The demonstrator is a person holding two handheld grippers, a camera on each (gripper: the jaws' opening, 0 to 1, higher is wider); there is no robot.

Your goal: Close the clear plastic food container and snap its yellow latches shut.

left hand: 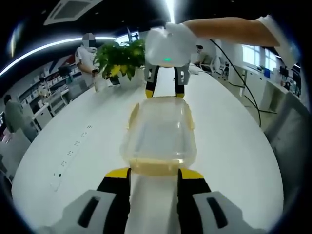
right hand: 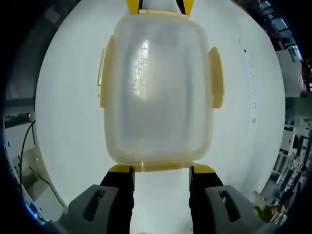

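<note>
Centre frame, the lidded container (right hand: 158, 92) sits braced on the desk (right hand: 68, 122) between left tool (left hand: 153, 173) and right tool (right hand: 161, 170), both spread open, gripping nothing, ready to press end latches.

Clear plastic food container w/ rounded corners (right hand: 158, 92): smooth, glossy, slightly cloudy lid catching glare. Its yellow plastic latches (right hand: 217, 78) look semi-translucent. White oval table (left hand: 229, 161): smooth, soft sheen. Gripper fingertips (right hand: 122, 170): yellow-and-black, matt.
</note>
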